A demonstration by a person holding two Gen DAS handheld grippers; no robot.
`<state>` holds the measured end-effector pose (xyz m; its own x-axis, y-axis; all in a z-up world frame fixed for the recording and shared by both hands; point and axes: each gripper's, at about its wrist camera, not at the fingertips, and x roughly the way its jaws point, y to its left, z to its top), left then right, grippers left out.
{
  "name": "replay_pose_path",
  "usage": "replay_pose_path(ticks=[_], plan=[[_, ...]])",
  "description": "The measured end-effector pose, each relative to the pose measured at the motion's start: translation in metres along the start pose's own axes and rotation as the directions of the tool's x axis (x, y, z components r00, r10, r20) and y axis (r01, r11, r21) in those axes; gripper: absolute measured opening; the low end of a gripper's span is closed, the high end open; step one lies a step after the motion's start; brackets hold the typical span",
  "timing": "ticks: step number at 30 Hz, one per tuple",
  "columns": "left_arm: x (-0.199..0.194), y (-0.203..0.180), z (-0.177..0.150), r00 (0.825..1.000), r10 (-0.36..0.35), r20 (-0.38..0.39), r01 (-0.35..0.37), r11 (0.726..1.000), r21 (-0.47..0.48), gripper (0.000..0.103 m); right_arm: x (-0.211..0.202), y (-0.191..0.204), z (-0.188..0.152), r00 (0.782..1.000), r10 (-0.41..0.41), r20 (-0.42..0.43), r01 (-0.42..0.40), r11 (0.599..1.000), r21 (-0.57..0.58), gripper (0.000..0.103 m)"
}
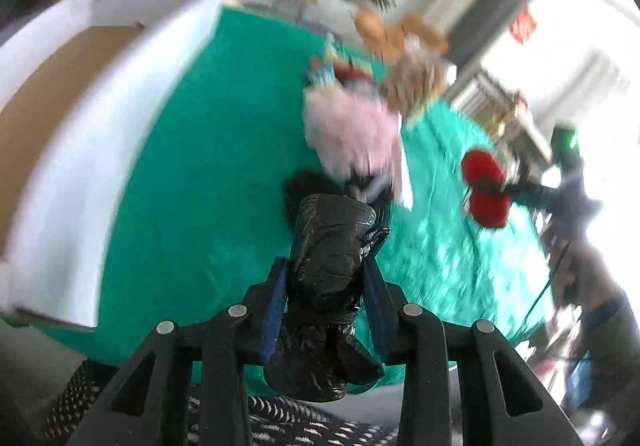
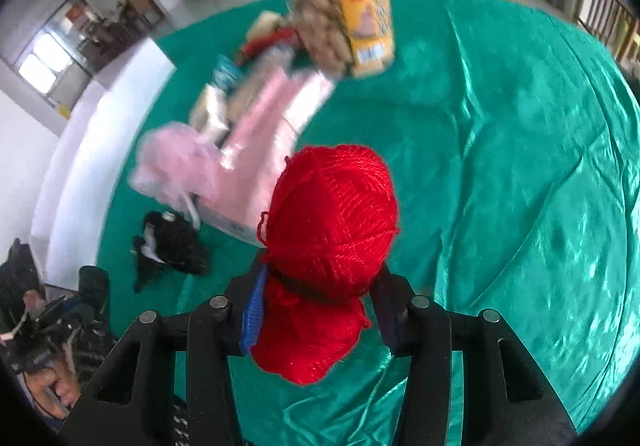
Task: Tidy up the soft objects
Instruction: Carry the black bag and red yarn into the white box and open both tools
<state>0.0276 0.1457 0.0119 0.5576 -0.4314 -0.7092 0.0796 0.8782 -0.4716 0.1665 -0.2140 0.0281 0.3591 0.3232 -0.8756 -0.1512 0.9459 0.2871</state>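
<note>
A green satin cloth (image 2: 500,149) covers the whole table, wrinkled and shiny. Along its left edge stands one large white box (image 1: 120,97), its brown inside showing in the left wrist view. Near the middle of the cloth lies a blurred heap: one flat pink package (image 2: 264,149), one pink mesh puff (image 2: 172,161) at its near end, and one clear tub of biscuits (image 2: 344,9) with a yellow label at the far end; smaller packets between them are too smeared to count. One black fuzzy item (image 2: 172,246) lies on the cloth just in front of the puff, apart from both tools.

The right gripper (image 2: 320,298) is clamped on one red yarn ball (image 2: 332,221), pinching its waist so the yarn bulges above and below the pads, clear of the cloth. The left gripper (image 1: 324,298) is closed on one black plastic bag bundle (image 1: 332,246), also held above the table. From the left wrist view the red yarn (image 1: 484,189) appears off to the right, beyond the pink heap.
</note>
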Motion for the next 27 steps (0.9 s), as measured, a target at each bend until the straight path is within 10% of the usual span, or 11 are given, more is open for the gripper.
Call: replay_pose_path(ticks=[8,16,19,21,27], plan=[[-0.106,0.052,0.065,0.960,0.144,0.241,-0.122,0.987,-0.105,0.036,0.019,0.162,0.042,0.961,0.277,-0.019,-0.276,0.946,-0.170,0.049],[-0.131,0.131,0.104,0.859,0.458,0.229,-0.413,0.884,-0.217,0.040,0.056,0.359,0.052,0.875,0.477,-0.084,-0.474,0.808,-0.350,0.056],[-0.128,0.147,0.108,0.799,0.557,0.226,-0.501,0.825,-0.260,0.089,0.079,0.399,0.057,0.880,0.468,-0.081,-0.463,0.805,-0.371,0.069],[-0.129,0.153,0.106,0.764,0.593,0.255,-0.526,0.801,-0.286,0.099,0.089,0.408,0.059,0.890,0.451,-0.071,-0.442,0.813,-0.378,0.069],[-0.119,0.137,0.095,0.795,0.535,0.286,-0.463,0.840,-0.283,0.099,0.035,0.345,0.039,0.905,0.424,0.045,-0.377,0.845,-0.379,0.069]])
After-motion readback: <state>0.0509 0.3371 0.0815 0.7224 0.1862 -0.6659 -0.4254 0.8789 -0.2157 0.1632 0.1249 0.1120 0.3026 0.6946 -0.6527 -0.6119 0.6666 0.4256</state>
